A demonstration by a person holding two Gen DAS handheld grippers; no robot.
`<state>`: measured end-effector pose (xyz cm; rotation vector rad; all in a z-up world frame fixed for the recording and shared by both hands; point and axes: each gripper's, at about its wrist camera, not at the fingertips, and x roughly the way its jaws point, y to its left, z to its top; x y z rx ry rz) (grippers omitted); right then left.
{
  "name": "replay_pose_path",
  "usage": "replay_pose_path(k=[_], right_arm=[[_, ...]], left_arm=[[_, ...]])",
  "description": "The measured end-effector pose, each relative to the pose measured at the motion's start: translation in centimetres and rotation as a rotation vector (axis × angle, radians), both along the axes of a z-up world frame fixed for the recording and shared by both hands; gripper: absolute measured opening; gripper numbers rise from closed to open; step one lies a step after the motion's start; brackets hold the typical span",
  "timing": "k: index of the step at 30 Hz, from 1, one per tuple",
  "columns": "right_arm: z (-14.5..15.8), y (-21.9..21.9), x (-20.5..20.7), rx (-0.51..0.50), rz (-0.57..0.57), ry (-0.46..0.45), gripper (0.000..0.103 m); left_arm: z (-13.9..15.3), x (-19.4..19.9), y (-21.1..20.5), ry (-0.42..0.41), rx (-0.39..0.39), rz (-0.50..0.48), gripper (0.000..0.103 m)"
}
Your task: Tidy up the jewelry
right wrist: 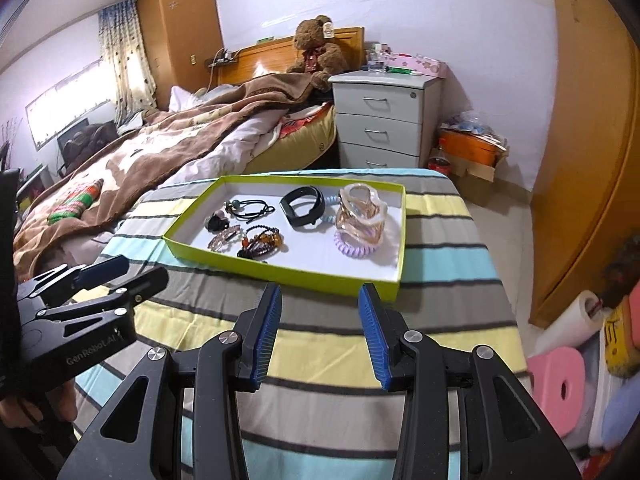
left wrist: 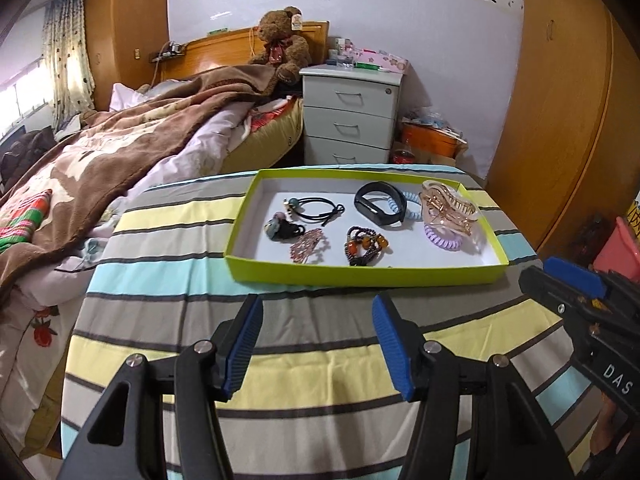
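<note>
A lime-green tray [left wrist: 360, 274] [right wrist: 280, 274] sits on a striped cloth table. It holds a black wristband [left wrist: 379, 209] [right wrist: 303, 206], a beaded bracelet [left wrist: 363, 246] [right wrist: 260, 242], black hair ties [left wrist: 314, 206] [right wrist: 250, 207], a pink hair clip [left wrist: 307, 246] [right wrist: 224, 239], a clear claw clip [left wrist: 450, 208] [right wrist: 362, 214] and a purple coil tie [left wrist: 442, 238] [right wrist: 354, 249]. My left gripper [left wrist: 318, 344] is open and empty in front of the tray. My right gripper [right wrist: 320, 334] is open and empty near the tray's front edge.
A bed with a brown blanket [left wrist: 100, 160] lies to the left. A white drawer unit [left wrist: 350, 116] stands behind the table. A wooden wardrobe [left wrist: 560, 120] is at the right. Pink rolls [right wrist: 560, 384] lie on the floor at the right.
</note>
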<state>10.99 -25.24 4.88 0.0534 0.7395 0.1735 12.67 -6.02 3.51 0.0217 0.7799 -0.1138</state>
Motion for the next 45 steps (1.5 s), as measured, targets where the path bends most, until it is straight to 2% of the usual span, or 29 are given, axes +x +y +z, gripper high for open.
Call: replay_pose_path(k=[5, 9, 19, 29, 34, 45], right_arm=[[-0.2, 0.0, -1.4, -0.002, -0.036, -0.031, 0.041], [-0.4, 0.3, -1.9, -0.020, -0.041, -0.044, 0.041], [-0.3, 0.1, -2.4, 0.000, -0.059, -0.056, 0.041], [-0.3, 0.2, -2.5, 0.002, -0.058, -0.056, 0.041], [-0.3, 0.4, -2.7, 0.000, -0.058, -0.056, 0.041], [-0.2, 0.6, -2.8, 0.001, -0.059, -0.056, 0.041]], left_arm=[[-0.3, -1.2, 0.6, -0.008, 0.006, 0.029, 0.059], [-0.4, -1.9, 0.2, -0.029, 0.047, 0.043, 0.059], [-0.2, -2.4, -0.3, -0.033, 0.030, 0.023, 0.059], [-0.7, -2.2, 0.2, 0.013, -0.037, 0.029, 0.059], [-0.9, -2.1, 0.0, 0.019, 0.021, 0.055, 0.059], [-0.7, -2.3, 0.1, 0.012, 0.011, 0.051, 0.059]])
